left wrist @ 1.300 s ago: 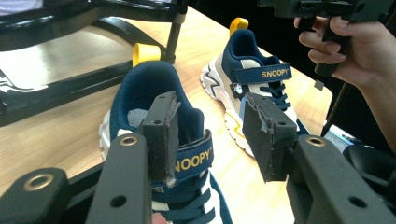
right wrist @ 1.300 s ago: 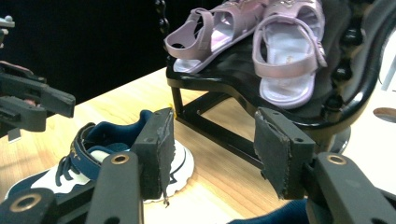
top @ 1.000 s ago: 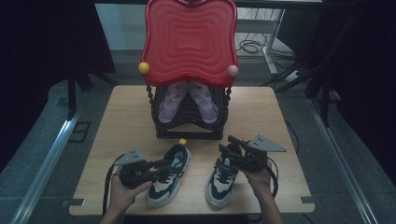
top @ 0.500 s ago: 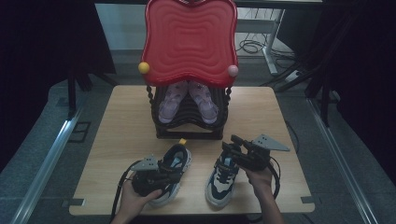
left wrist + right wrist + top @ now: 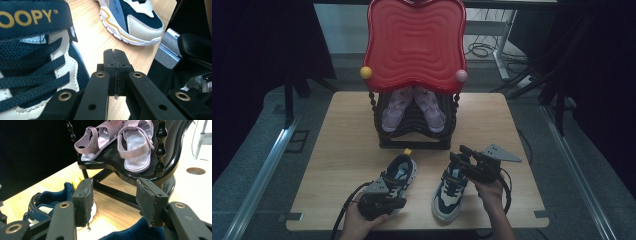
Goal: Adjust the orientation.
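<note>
Left hand-held gripper: squeezed closed on nothing, beside the left sneaker.
Right hand-held gripper: spread wide over the right sneaker.

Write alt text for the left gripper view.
The left hand-held gripper has its jaws shut on nothing, over the wooden table. A navy laced sneaker is close at left; its mate lies farther off, top right.

sneakers: navy mesh, smooth white trim; table: matt wood; rack: glossy red plastic
</note>
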